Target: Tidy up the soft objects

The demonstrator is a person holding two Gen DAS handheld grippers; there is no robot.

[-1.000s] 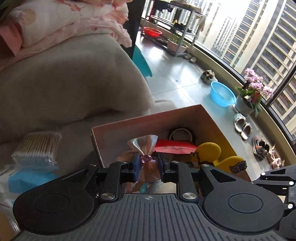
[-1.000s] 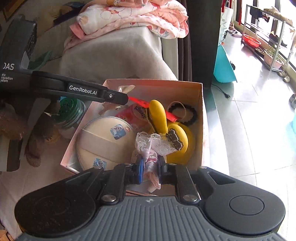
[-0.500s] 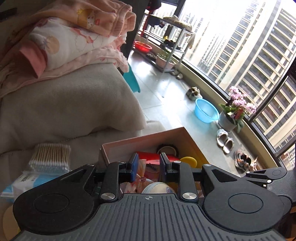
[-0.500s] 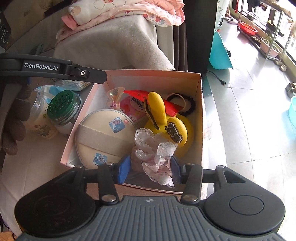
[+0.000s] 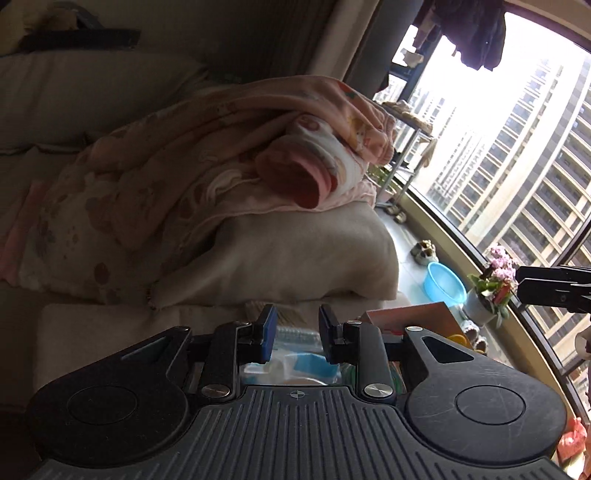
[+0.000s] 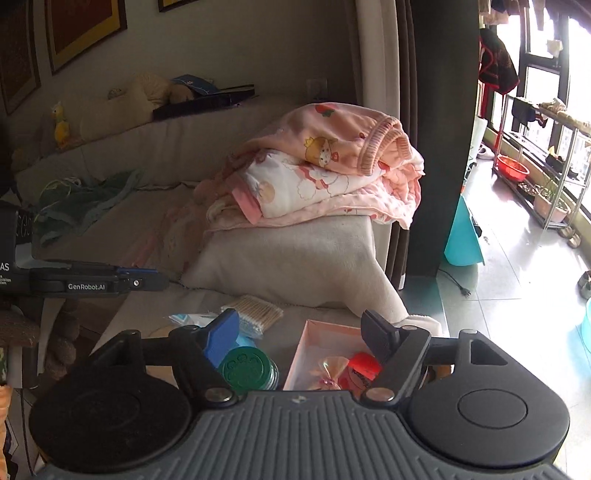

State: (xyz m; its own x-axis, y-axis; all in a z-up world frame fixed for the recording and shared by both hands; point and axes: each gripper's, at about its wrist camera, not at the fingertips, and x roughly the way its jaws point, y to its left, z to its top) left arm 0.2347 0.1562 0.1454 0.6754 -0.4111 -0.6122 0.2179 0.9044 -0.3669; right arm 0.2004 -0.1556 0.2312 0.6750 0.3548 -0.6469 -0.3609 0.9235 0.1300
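Right gripper [image 6: 299, 325] jaws just spread wide, empty, above pink box [image 6: 314, 343]; left gripper [image 5: 293, 325] parted narrowly, grasping nothing.

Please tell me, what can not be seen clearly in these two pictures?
- Pink box, right wrist view: the right gripper and its body cover most of the contents.
- Pink box, left wrist view: only a corner shows behind the left gripper.
- Blue packet, left wrist view: mostly hidden by the gripper.
- Green lid, right wrist view: what it closes is hidden.

Blue basin [image 5: 444, 283] beside potted pink flowers [image 5: 493, 284] — framed pictures [image 6: 86, 27] above.
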